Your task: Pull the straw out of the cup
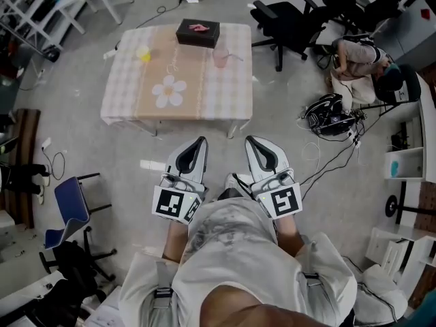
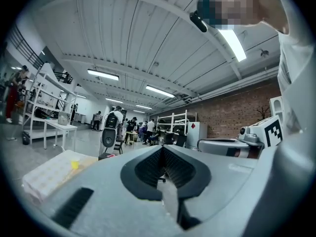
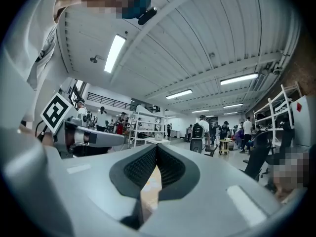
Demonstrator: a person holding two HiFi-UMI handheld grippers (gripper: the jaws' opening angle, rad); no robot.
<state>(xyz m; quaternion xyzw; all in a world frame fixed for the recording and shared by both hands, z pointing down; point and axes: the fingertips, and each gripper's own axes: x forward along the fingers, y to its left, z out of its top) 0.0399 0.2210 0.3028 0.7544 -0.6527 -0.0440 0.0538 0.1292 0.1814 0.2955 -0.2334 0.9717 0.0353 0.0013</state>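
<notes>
A table (image 1: 122,87) with a pale checked cloth and a flower print stands ahead of me. On its far right part stands a clear pink cup (image 1: 220,55) with a straw (image 1: 234,57) leaning out to the right. My left gripper (image 1: 199,142) and right gripper (image 1: 251,142) are side by side at waist height, well short of the table and pointing level toward it. Both are shut and hold nothing. In the left gripper view the jaws (image 2: 163,147) meet at the tips and the table's corner (image 2: 49,172) shows at the left. The right gripper's jaws (image 3: 156,146) are also closed.
A black box (image 1: 198,33) and a small yellow cup (image 1: 143,53) also sit on the table. Black office chairs (image 1: 286,22) and a seated person (image 1: 357,60) are at the right, with cables (image 1: 330,118) on the floor. A blue chair (image 1: 70,203) stands at the left.
</notes>
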